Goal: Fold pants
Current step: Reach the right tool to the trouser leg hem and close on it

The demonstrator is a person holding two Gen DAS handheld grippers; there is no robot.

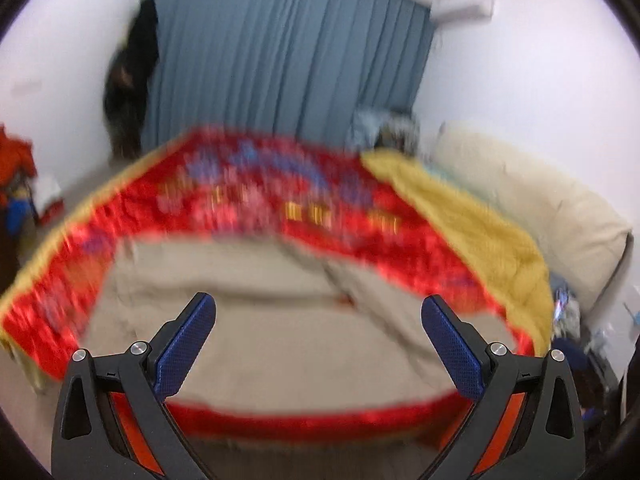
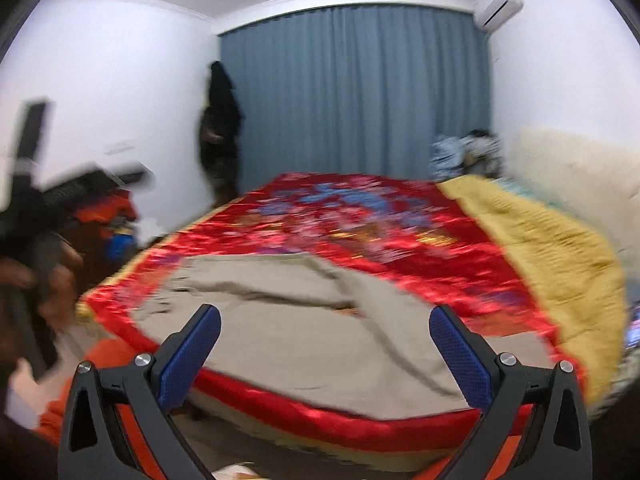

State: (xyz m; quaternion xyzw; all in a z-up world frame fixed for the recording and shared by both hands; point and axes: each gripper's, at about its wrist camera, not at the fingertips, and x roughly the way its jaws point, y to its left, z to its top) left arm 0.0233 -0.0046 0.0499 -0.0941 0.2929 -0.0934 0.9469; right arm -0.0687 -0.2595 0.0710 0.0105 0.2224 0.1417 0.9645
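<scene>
Left wrist view shows the beige pants [image 1: 260, 320] spread on the red quilt [image 1: 280, 196] covering the bed, just ahead of the left tool [image 1: 318, 312], whose jaws stand wide with nothing between them. The right tool [image 2: 324, 326] is equally wide and empty above the same pants [image 2: 288, 328]. For a tidy fold, I would judge each tool should pinch a matching edge of the cloth, and both should lift evenly. Blur smears both views, so waistband and hems are hard to tell apart, and the tools cover the pants' near edge.
</scene>
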